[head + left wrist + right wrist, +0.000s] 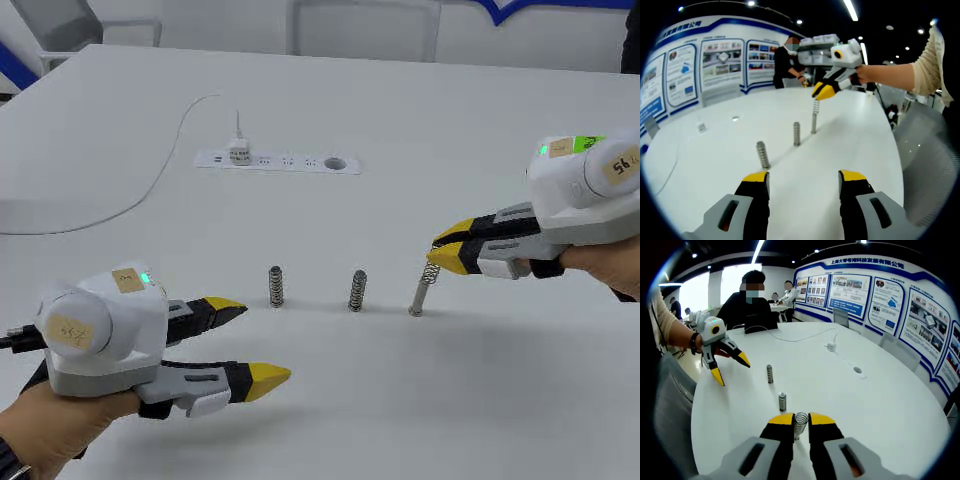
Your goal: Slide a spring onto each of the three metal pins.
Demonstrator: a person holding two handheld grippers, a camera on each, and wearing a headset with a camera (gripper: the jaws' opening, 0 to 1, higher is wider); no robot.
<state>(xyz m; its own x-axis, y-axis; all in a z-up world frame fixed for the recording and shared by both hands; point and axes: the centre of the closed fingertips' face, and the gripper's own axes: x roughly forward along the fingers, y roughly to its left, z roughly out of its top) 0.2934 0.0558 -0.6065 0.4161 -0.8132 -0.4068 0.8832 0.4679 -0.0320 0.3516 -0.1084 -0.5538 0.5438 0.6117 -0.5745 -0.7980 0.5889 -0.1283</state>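
Head view: pinching the last spring w/ the right gripper, squeezing narrow on its top coils. Holding that spring right at the tip of the third pin, w/ the bottom coils prob. just starting over the tip. Seeing the pin standing up from the table, so running up-and-down the long way, same as the spring. Looking a bit tilted here but straight in the left gripper view, so cannot tell if really leaning.

Needing a push straight down along the third pin next, I think, not sideways. Risking a bent spring or a tipped pin if pushing off to one side.

Right gripper view: looking along both jaws at the spring sitting betw. them, touching both.

Left of the third pin: finding the middle pin and, past it, the far-left pin, each wearing a spring all the way down.

Keeping the left gripper well apart from the third pin, out beyond the far-left pin, gaping wide and holding nothing. Leaving the job to the right gripper, being much nearer.
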